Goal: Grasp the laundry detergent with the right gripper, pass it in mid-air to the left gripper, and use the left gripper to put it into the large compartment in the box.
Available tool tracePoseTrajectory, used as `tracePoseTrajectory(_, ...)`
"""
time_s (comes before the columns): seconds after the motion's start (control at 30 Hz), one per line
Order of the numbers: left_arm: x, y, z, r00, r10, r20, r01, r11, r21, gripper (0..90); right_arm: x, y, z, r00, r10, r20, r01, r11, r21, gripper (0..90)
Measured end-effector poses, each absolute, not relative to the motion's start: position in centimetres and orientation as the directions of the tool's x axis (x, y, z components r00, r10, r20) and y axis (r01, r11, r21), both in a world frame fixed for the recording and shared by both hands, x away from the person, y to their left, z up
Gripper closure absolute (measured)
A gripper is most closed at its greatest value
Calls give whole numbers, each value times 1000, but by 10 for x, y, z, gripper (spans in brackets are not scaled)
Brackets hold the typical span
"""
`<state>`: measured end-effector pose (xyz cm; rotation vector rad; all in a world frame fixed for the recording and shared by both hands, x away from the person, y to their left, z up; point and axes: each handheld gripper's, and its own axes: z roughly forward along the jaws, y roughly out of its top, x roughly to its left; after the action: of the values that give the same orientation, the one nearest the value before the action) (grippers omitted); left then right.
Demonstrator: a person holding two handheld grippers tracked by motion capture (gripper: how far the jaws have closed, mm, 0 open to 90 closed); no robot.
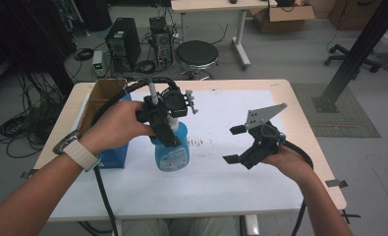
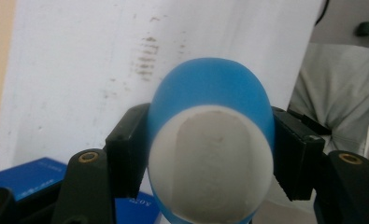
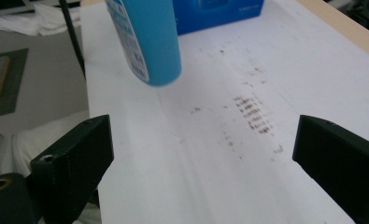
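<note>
Left tool (image 1: pixel 164 129) clamps one blue bottle (image 1: pixel 172 152); right tool (image 1: pixel 236 144) gapes beside one blue box (image 1: pixel 114 153).

Grey floor; a black stool (image 1: pixel 197 55) at top centre, 2 computer towers (image 1: pixel 124 43) upper left, cardboard box (image 1: pixel 283 15) upper right, tangled cables (image 1: pixel 19 125) left.

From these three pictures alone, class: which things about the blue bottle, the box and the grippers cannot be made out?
- Blue bottle: label print too small in the high view, blurred in the right gripper view.
- Bottle top: covered by the left gripper in the high view.
- Blue box: partly behind the person's left hand.
- Right gripper: jaws cut off by the picture edge.
</note>
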<state>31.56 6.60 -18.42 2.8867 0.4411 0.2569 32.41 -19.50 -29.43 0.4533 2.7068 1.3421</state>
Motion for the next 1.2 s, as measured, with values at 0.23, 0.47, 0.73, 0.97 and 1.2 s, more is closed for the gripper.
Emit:
tracePoseTrajectory(0.23, 324, 72, -171, 892, 419, 167, 379, -897, 229, 381, 327, -212, -282, -934, 356, 20, 266, 659, 704, 47)
tracePoseTrajectory(0.47, 333, 81, -157, 838, 515, 179, 467, -848, 250, 381, 326, -225, -277, -921, 389, -5, 304, 729, 614, 51)
tracePoseTrajectory(0.73, 344, 93, -142, 759, 624, 184, 566, -773, 288, 381, 323, -235, -275, -912, 407, -44, 330, 795, 509, 51)
tracePoseTrajectory(0.97, 352, 103, -130, 685, 702, 194, 639, -707, 302, 381, 323, -247, -275, -905, 424, -43, 358, 811, 462, 60)
tracePoseTrajectory(1.2, 358, 116, -117, 605, 773, 192, 707, -632, 317, 382, 323, -259, -275, -897, 439, -43, 375, 810, 450, 61)
